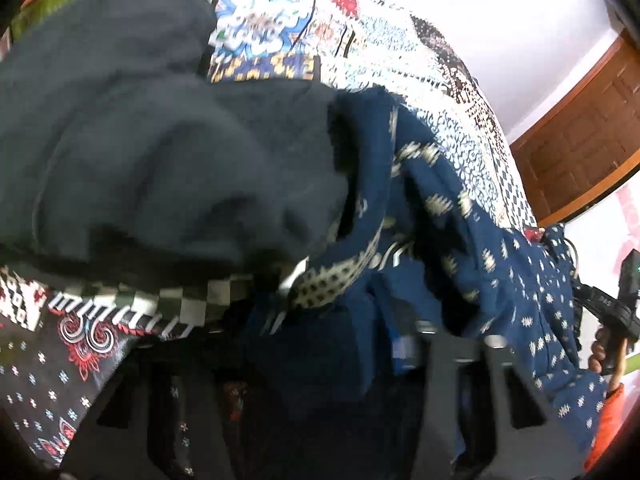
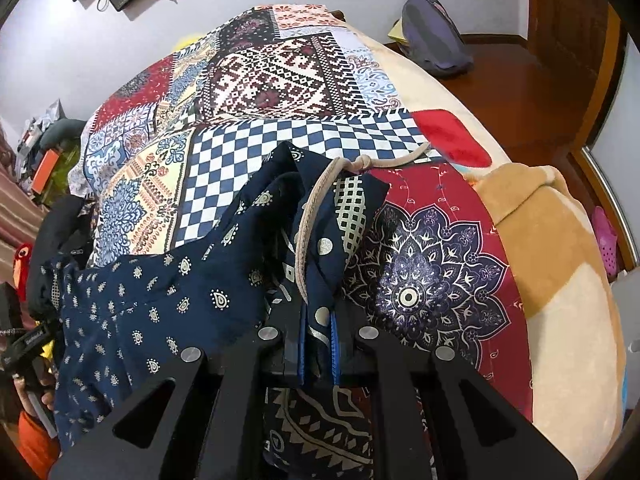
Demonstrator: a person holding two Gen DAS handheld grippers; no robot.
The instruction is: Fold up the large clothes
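While it hangs bunched between both hands: navy printed garment over the patchwork bed cover.
Right gripper: jaws clamped tight on a garment edge by the beige drawstring.
Left gripper: jaws partly open; cloth lies between, grip unclear.
Key relation: cloth stretches from the right jaws toward the left.
Beside it: dark grey garment.
Writing: none legible.

Navy printed garment, bunched.
Beige drawstring knotted; my grip lifts its gathered edge over the patchwork bedspread's near edge.
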